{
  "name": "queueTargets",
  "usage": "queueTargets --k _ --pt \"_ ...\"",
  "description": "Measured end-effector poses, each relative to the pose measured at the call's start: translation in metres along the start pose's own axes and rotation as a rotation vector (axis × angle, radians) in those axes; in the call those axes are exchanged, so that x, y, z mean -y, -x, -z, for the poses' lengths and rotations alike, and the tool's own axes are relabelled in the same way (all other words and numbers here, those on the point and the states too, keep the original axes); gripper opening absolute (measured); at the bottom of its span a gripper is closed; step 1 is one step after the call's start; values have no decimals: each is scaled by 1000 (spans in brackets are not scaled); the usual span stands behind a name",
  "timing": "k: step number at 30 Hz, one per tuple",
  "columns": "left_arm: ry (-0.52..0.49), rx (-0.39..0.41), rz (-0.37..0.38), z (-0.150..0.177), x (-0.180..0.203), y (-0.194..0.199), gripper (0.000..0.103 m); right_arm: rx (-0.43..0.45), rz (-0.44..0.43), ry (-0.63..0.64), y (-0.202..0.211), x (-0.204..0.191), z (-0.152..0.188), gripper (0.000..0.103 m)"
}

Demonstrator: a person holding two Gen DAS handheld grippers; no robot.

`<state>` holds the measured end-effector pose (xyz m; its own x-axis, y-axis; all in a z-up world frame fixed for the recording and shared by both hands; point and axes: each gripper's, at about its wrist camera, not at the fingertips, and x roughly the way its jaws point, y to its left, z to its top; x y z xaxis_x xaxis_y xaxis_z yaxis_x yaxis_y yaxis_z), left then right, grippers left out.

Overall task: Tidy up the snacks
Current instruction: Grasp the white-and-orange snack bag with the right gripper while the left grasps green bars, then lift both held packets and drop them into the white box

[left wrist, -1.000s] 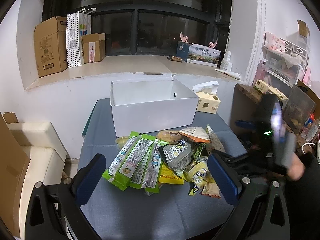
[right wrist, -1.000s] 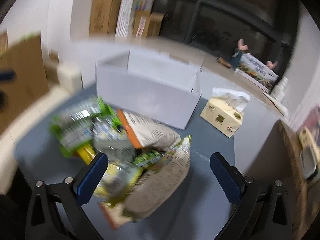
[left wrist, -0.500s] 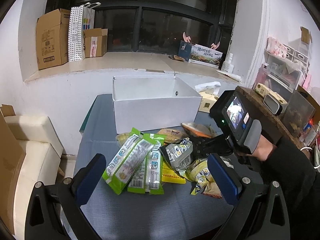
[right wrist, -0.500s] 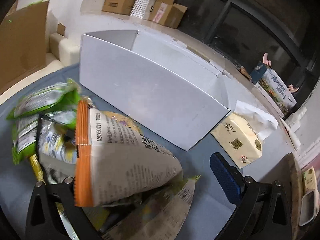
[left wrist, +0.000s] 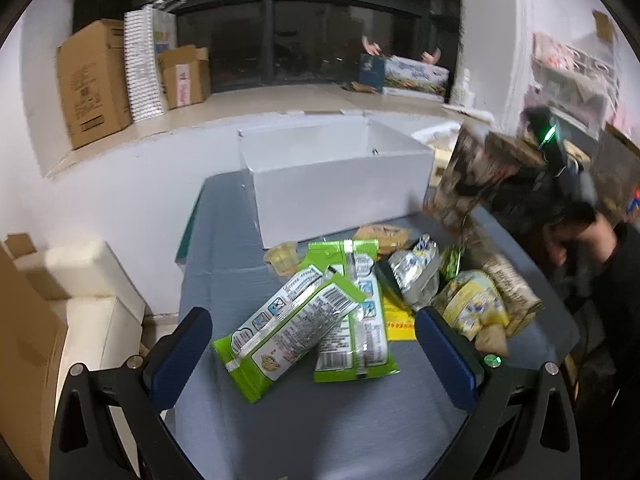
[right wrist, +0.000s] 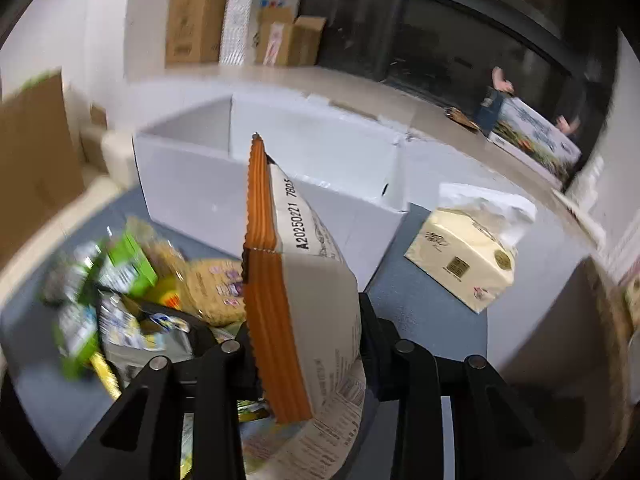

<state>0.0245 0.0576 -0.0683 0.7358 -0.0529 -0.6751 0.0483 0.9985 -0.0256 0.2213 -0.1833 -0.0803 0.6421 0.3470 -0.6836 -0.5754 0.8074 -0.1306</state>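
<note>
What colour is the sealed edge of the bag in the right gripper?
Orange, ridged; the bag itself is white with black print. Clearest in the right wrist view.

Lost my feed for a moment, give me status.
Right tool shut on orange-edged snack bag, lifted. Left tool open over green packs. White box ahead, path unobstructed.

A tissue box [right wrist: 466, 258] sits on the blue-grey table [left wrist: 304, 432] just beside its far corner; cardboard boxes [left wrist: 94, 104] and a dotted paper bag [left wrist: 144, 76] stand on the windowsill [left wrist: 256, 106]; a cream sofa [left wrist: 88, 300] lies left.
</note>
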Motion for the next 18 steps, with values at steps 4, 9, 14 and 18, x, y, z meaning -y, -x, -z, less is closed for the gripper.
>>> queueTargets --k 4,9,14,18 --pt "-100 -61 99 2 -10 -30 103 64 -67 -80 28 7 -1 39" --pt "-206 -118 183 1 -25 -69 103 136 -134 -167 60 12 -2 39" --pt "-263 -200 211 -1 -33 -108 103 203 -187 -229 98 11 3 39" --pt "-301 -263 264 1 -36 -133 103 230 -209 -232 123 3 11 39"
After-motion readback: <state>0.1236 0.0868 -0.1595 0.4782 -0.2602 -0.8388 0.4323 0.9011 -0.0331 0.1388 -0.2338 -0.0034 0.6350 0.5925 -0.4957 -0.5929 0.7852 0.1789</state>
